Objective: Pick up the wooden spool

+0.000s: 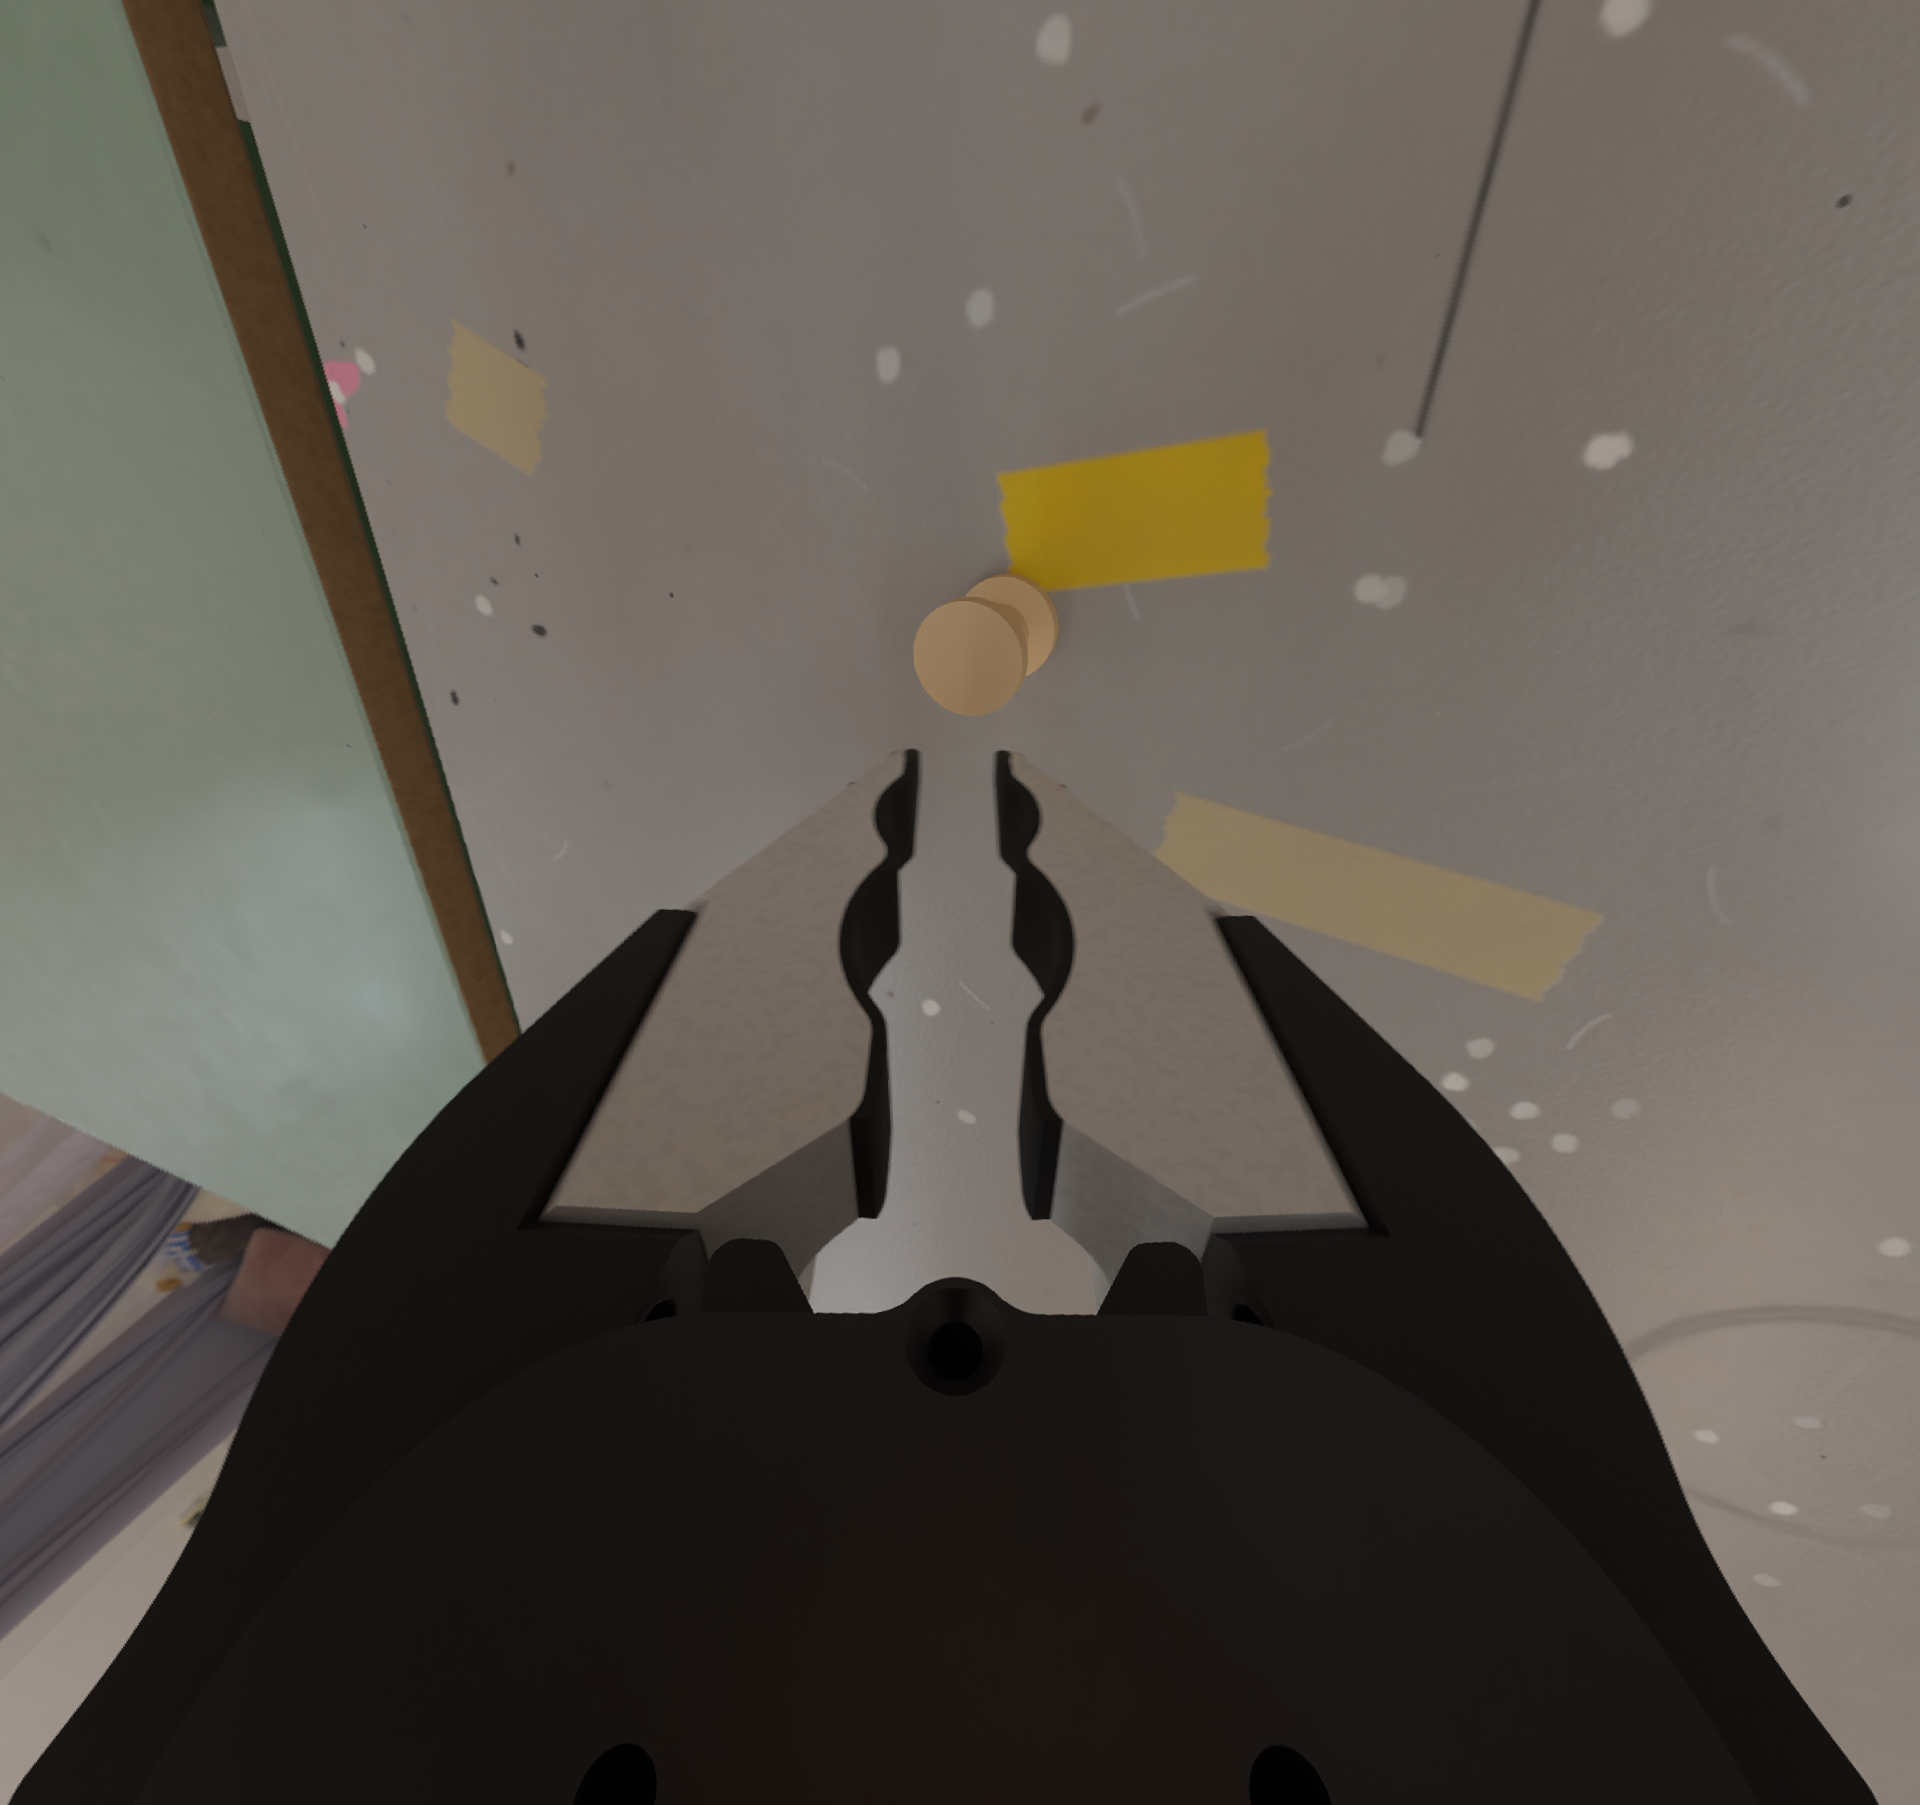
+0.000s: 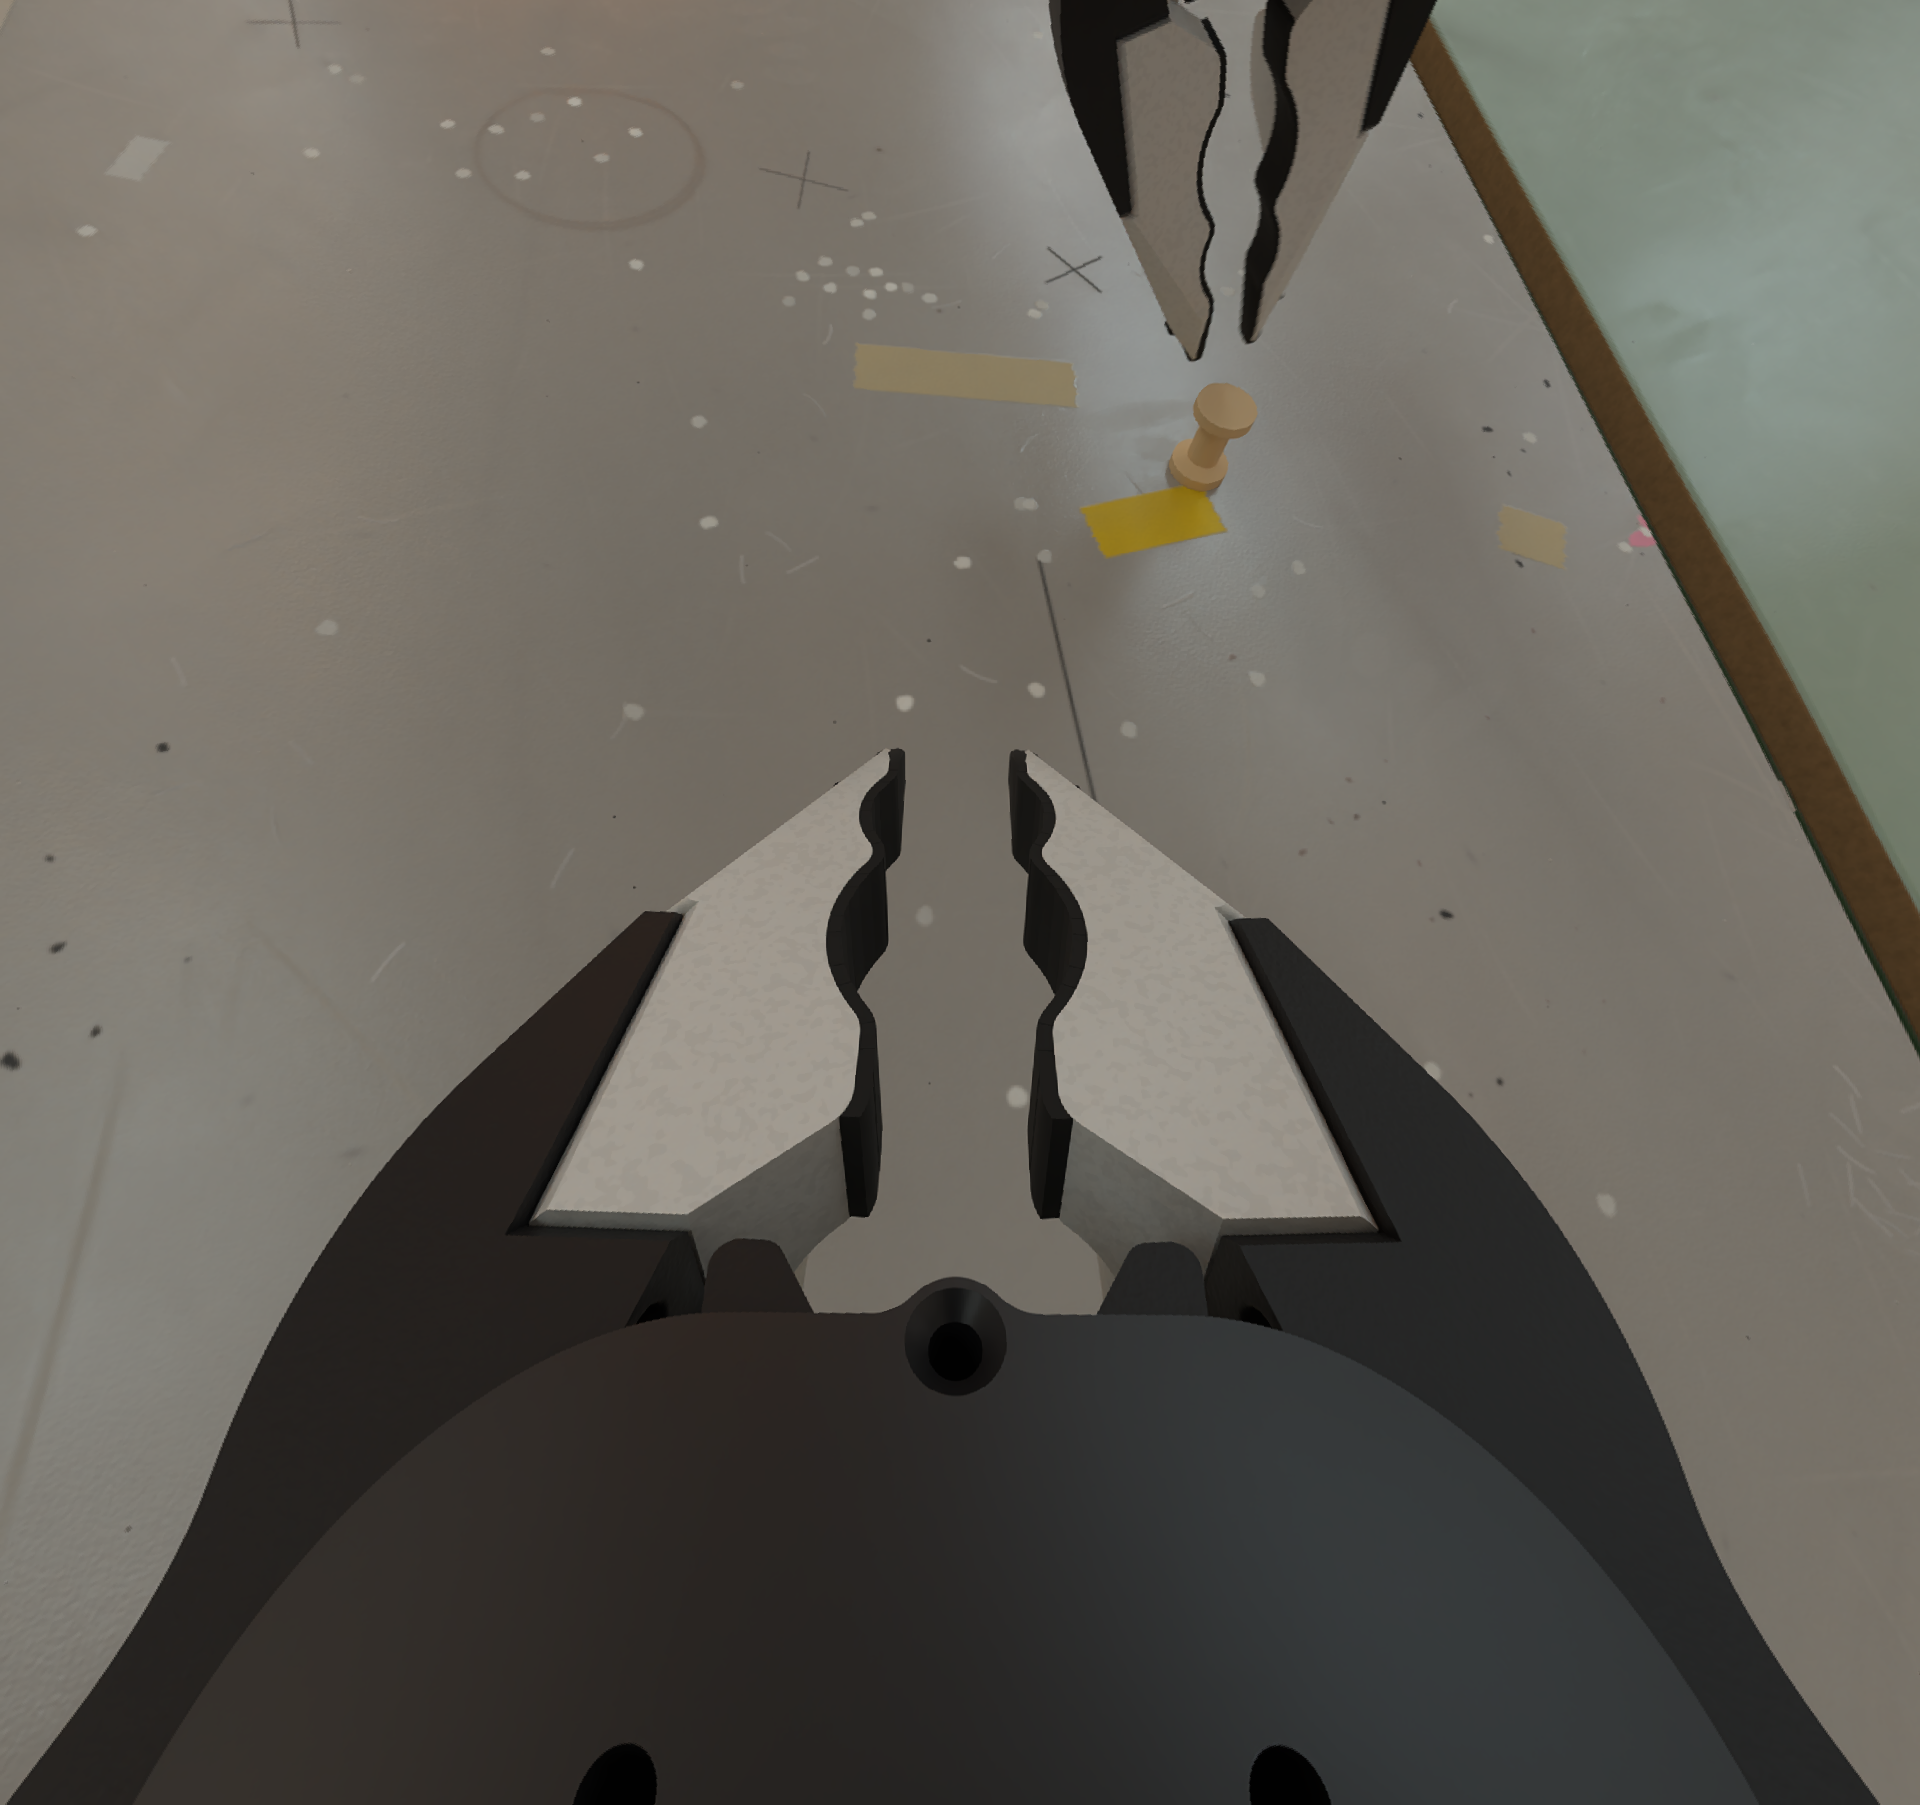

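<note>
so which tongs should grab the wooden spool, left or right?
Left. The left tongs hang open just above the wooden spool, which stands upright beside yellow tape. The right tongs are open too, but far off across the table.

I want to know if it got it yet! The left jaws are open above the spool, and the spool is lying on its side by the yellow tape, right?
Not quite. The spool stands upright on one flat end, as the right wrist view shows; it isn't on its side. The rest holds: the left gripper hangs above it with jaws open, and the yellow tape lies beside it.
</note>
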Action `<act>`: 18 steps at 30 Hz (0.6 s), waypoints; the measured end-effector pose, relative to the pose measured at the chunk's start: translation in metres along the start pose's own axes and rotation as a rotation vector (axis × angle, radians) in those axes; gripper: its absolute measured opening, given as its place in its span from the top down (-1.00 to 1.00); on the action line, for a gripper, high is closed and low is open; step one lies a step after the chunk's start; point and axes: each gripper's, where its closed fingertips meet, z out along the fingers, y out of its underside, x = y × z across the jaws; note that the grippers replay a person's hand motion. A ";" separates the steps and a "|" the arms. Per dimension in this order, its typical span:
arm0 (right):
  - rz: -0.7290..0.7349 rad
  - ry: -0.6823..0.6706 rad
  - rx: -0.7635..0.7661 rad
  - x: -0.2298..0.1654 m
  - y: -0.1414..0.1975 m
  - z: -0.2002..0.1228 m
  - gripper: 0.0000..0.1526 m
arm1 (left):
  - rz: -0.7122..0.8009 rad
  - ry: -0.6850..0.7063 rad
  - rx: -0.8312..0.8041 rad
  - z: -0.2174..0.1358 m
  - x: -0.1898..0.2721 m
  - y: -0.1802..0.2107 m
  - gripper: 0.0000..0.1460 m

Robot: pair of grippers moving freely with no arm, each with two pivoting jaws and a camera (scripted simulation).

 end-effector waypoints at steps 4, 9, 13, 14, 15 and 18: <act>0.001 0.003 -0.001 0.001 0.001 0.001 0.74 | 0.038 0.016 -0.043 0.007 0.000 -0.001 0.55; 0.003 0.006 0.002 0.002 0.001 0.000 0.74 | 0.067 0.044 -0.051 0.016 0.001 -0.008 0.58; -0.002 0.012 -0.002 0.003 0.002 0.000 0.74 | 0.073 0.066 -0.043 0.019 0.000 -0.011 0.72; -0.003 0.014 -0.002 0.003 0.002 0.000 0.74 | 0.076 0.064 -0.039 0.019 -0.001 -0.011 0.72; -0.003 0.016 -0.001 0.004 0.002 0.000 0.74 | 0.080 0.054 -0.039 0.018 -0.002 -0.011 0.72; 0.002 0.019 0.006 0.005 0.001 -0.001 0.74 | 0.067 0.021 -0.014 0.009 -0.005 -0.012 0.72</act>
